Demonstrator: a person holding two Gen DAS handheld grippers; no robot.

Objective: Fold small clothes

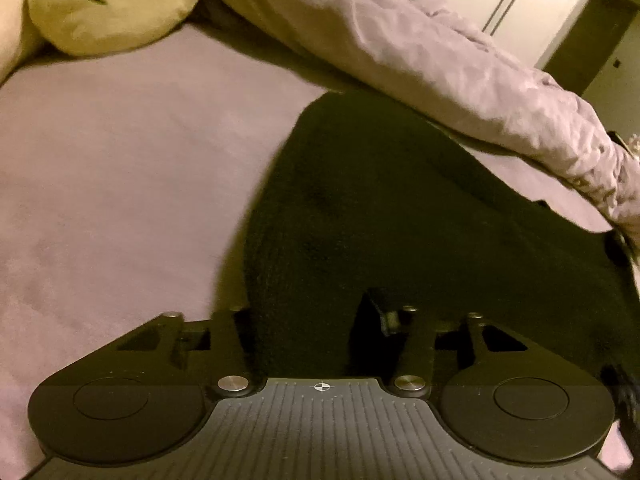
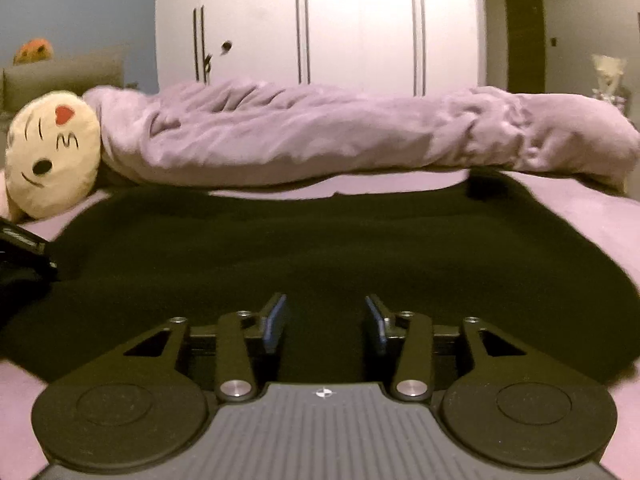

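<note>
A black garment (image 1: 400, 208) lies spread on a lilac bed sheet (image 1: 120, 180). In the left wrist view its near edge bunches up between the fingers of my left gripper (image 1: 304, 312), which is shut on it; the cloth hides most of the left finger. In the right wrist view the same black garment (image 2: 320, 240) stretches wide across the bed. My right gripper (image 2: 326, 320) hovers over its near part, open, with both blue pads (image 2: 276, 322) bare and only flat cloth below the gap. The left gripper's dark body (image 2: 20, 248) shows at the left edge there.
A rumpled lilac duvet (image 2: 320, 132) lies along the far side of the garment. A round yellow face cushion (image 2: 52, 160) rests at the far left. White wardrobe doors (image 2: 320, 20) stand behind the bed. Bare sheet (image 2: 580, 208) shows to the right of the garment.
</note>
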